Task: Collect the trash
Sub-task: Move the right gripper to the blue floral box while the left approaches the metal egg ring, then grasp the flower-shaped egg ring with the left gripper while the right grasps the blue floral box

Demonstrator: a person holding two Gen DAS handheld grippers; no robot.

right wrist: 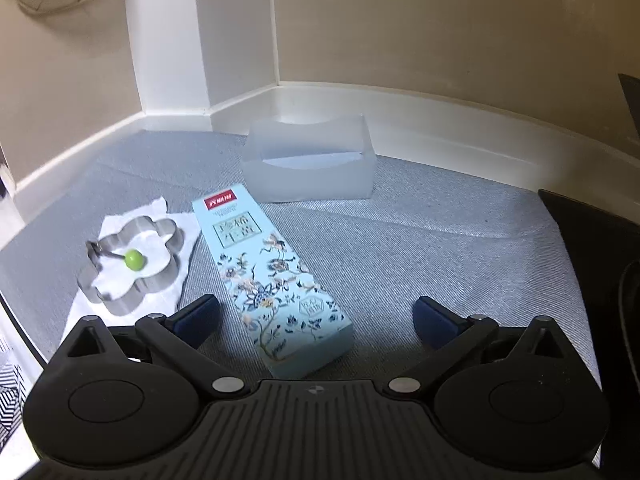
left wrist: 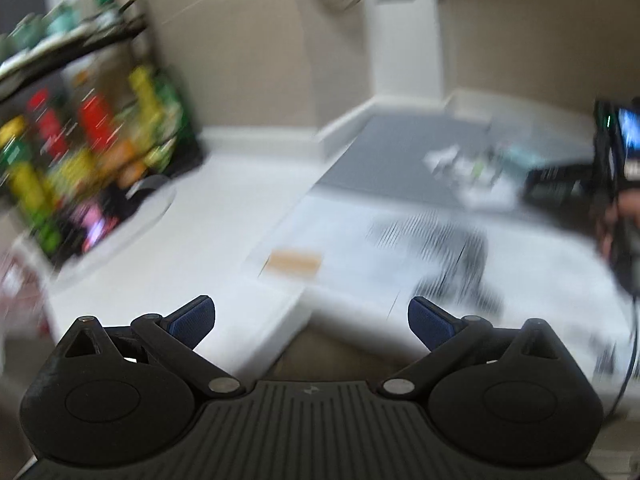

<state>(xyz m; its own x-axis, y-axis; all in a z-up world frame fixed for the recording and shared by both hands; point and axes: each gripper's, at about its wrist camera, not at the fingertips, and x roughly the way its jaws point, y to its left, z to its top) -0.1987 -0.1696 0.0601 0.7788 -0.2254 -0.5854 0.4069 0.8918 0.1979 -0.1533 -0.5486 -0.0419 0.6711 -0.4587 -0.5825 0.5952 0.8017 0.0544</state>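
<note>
The right tool (right wrist: 316, 318) hangs with its blue-padded fingers (right wrist: 196, 318) spread wide and holding nothing, low over a grey cloth mat (right wrist: 420, 248). Between them, lying flat on the mat, is a long pale-blue carton (right wrist: 272, 276) printed with flowers, its near end just under the tool. To its left a white paper napkin (right wrist: 182, 276) lies beneath a flower-shaped metal ring (right wrist: 132, 268) with a green knob (right wrist: 134, 260). Beyond the carton stands a frosted plastic bin (right wrist: 310, 178), near the white skirting. The left tool (left wrist: 312, 322) is likewise spread and empty, above the edge of a white bench (left wrist: 224, 216); that view is heavily blurred, with a rack of colourful bottles (left wrist: 80, 152) at the left.
</note>
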